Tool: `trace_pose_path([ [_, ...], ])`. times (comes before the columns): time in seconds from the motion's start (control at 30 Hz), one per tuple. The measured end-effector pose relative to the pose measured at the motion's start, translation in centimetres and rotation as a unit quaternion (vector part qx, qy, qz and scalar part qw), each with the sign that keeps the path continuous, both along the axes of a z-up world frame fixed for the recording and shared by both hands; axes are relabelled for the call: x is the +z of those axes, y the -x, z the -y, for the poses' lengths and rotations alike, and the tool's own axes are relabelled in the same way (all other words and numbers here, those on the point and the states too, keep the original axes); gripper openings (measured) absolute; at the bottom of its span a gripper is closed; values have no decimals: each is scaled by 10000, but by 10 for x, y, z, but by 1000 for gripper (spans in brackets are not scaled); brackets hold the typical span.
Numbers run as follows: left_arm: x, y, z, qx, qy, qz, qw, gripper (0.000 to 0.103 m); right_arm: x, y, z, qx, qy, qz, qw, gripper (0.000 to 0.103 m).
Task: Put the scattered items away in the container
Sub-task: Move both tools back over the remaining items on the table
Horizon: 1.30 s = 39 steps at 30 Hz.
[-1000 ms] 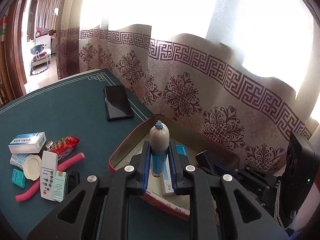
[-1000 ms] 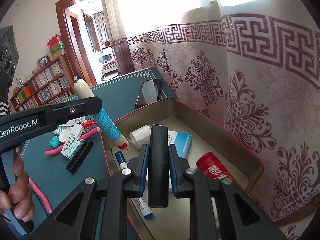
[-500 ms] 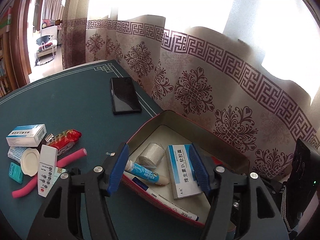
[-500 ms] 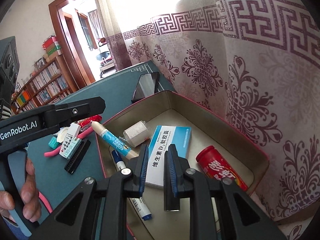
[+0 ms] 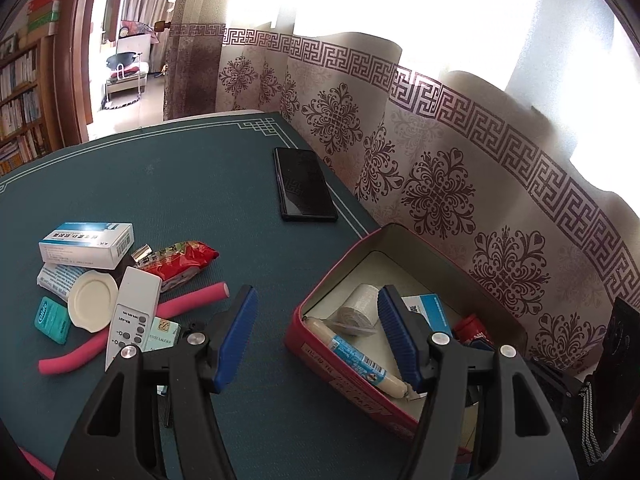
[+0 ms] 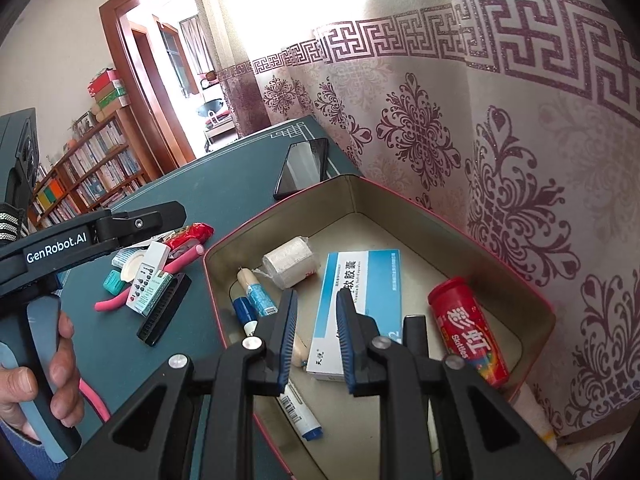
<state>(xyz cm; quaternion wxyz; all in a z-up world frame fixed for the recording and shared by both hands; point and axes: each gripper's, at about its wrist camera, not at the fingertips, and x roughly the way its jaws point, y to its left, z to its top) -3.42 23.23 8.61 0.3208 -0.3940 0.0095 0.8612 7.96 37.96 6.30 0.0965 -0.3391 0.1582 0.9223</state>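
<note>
A red tin (image 5: 344,384) (image 6: 280,216) stands on the green table by the curtain. In it lie a blue-and-white tube (image 5: 364,360) (image 6: 256,292), a gauze roll (image 6: 290,262), a blue medicine box (image 6: 360,300), a red candy tube (image 6: 468,332) and a black block (image 6: 414,330). My left gripper (image 5: 316,328) is open and empty over the tin's left wall. My right gripper (image 6: 316,320) is open and empty above the tin's inside. Scattered items lie left of the tin: a white remote (image 5: 132,312), a pink roller (image 5: 132,332), a medicine box (image 5: 86,244), a red snack packet (image 5: 180,260).
A black phone (image 5: 304,184) lies near the table's far edge. A black comb (image 6: 164,314) lies beside the pile. A white lid (image 5: 92,306) and a teal floss box (image 5: 52,320) are in the pile. The patterned curtain (image 5: 440,160) hangs right behind the tin.
My left gripper opened and let the tube fall into the tin, then drew back left. My right gripper opened and let go of the black block, which now lies in the tin.
</note>
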Motion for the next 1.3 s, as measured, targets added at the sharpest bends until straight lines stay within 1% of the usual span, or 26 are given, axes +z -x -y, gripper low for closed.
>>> trace_pose_path([
  [0.2, -4, 4, 18, 179, 50, 57, 9998, 66, 0, 3, 7, 79, 38, 13, 10000, 24],
  [0.27, -5, 5, 25, 248, 92, 72, 9996, 66, -1, 5, 11, 133, 64, 11, 9999, 27],
  [0.4, -10, 9, 44, 439, 89, 181, 9988, 66, -1, 10, 25, 285, 73, -5, 9996, 38],
  [0.43, -11, 11, 50, 507, 90, 216, 9984, 67, -1, 12, 28, 326, 75, -14, 9994, 42],
  [0.5, -14, 14, 62, 659, 90, 263, 9974, 73, -1, 15, 36, 406, 78, -36, 9991, 47],
  [0.53, -15, 16, 69, 746, 92, 276, 9968, 73, -2, 17, 40, 453, 79, -41, 9989, 47],
  [0.73, -24, 24, 110, 1200, 110, 407, 9919, 74, -5, 30, 66, 776, 95, 6, 9969, 48],
  [0.9, -30, 29, 137, 1473, 166, 460, 9879, 74, -11, 41, 90, 1051, 87, 121, 9943, 48],
  [1.2, -43, 33, 169, 1702, 289, 512, 9837, 74, -25, 60, 122, 1432, 168, 387, 9888, 48],
  [1.3, -48, 33, 177, 1712, 388, 489, 9833, 74, -30, 65, 131, 1524, 188, 476, 9870, 48],
])
